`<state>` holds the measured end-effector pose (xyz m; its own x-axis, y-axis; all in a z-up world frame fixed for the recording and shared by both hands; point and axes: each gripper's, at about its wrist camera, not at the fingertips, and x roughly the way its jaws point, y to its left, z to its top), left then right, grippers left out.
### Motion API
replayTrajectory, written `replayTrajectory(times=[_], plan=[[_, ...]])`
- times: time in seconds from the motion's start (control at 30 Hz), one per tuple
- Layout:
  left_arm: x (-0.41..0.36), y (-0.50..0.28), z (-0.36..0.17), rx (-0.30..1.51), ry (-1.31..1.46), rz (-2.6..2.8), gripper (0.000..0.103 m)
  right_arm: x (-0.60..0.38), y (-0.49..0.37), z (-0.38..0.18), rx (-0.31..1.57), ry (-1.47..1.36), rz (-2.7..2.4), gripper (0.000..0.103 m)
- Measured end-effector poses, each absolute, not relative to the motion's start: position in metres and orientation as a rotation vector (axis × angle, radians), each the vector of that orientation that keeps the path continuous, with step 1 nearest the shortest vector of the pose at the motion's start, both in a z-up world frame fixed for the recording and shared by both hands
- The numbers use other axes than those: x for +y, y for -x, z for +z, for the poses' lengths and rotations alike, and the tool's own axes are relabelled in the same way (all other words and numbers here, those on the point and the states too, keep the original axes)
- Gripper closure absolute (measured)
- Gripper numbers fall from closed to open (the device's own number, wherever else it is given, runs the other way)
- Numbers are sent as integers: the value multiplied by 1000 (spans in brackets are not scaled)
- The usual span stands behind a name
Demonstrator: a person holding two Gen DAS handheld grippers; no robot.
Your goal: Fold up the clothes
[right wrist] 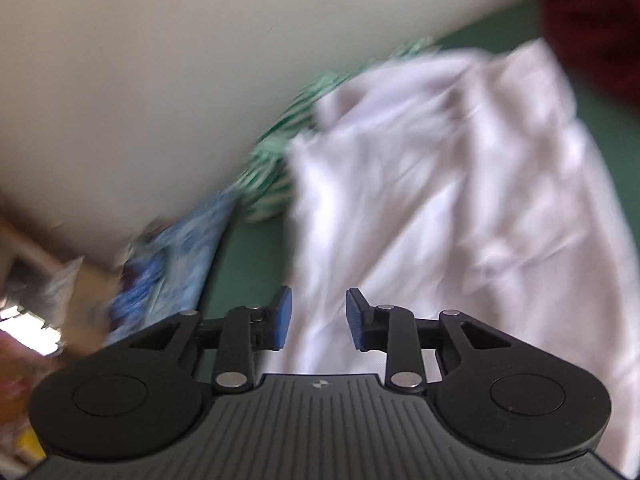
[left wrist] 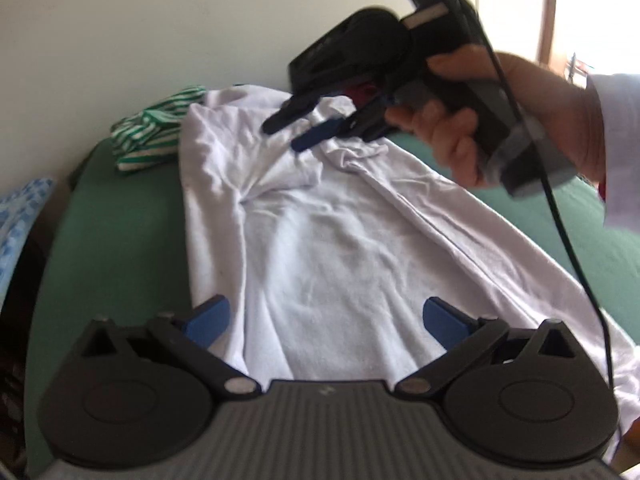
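**White shirt laid out, both claws open above it**

Green cloth covers the bed (left wrist: 120, 240), which backs onto a pale wall (left wrist: 160, 20). A white shirt (left wrist: 320, 240) lies along the middle of it, long axis running from the near edge toward the wall, wrinkled, with one side already turned inward along a lengthwise crease. Its far end is bunched near the wall edge.

The left claw (left wrist: 326, 316) hangs over the shirt's near end, fingers wide apart, nothing between them. The right claw (left wrist: 300, 126), seen from the left wrist, is over the far end, fingers apart and holding nothing; whether they touch the cloth I cannot tell. From its own blurred view, the right claw (right wrist: 316, 318) points down the shirt (right wrist: 440, 200), gap partly open.

So each claw sits nearest one end of the long axis, which suits a fold bringing one end to the other, or a tuck of the loose right side.

A striped top (left wrist: 148, 132) lies against the shirt's far left corner, and a dark red garment (right wrist: 592, 20) sits at the far right; both crowd the wall edge. Bare green shows on both long sides, so the open room is sideways and toward the near edge. A cable (left wrist: 560, 216) trails over the shirt's right side and might snag.
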<state>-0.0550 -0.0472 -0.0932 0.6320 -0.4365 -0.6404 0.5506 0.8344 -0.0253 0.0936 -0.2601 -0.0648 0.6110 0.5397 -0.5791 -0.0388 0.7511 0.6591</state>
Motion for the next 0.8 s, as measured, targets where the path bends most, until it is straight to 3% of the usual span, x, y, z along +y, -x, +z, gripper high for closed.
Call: replayTrajectory(times=[0.1, 0.17, 0.23, 0.3, 0.53, 0.63, 0.8], plan=[[-44, 71, -88, 722, -140, -506, 1, -260, -105, -83, 916, -629, 268, 72], [-38, 90, -83, 730, -128, -435, 1, -275, -103, -87, 915, -648, 202, 86], [-29, 113, -77, 729, -115, -360, 1, -284, -95, -78, 893, -575, 183, 76], [-18, 136, -75, 744, -108, -274, 1, -287, -88, -70, 870, -540, 258, 76], [27, 187, -75, 765, 85, -86, 1, -275, -53, -79, 967, -705, 544, 76], [37, 192, -81, 779, 152, -59, 1, -256, -42, -81, 1011, -666, 606, 77], [39, 190, -96, 836, 179, -51, 1, -234, -22, -73, 962, -482, 647, 86]])
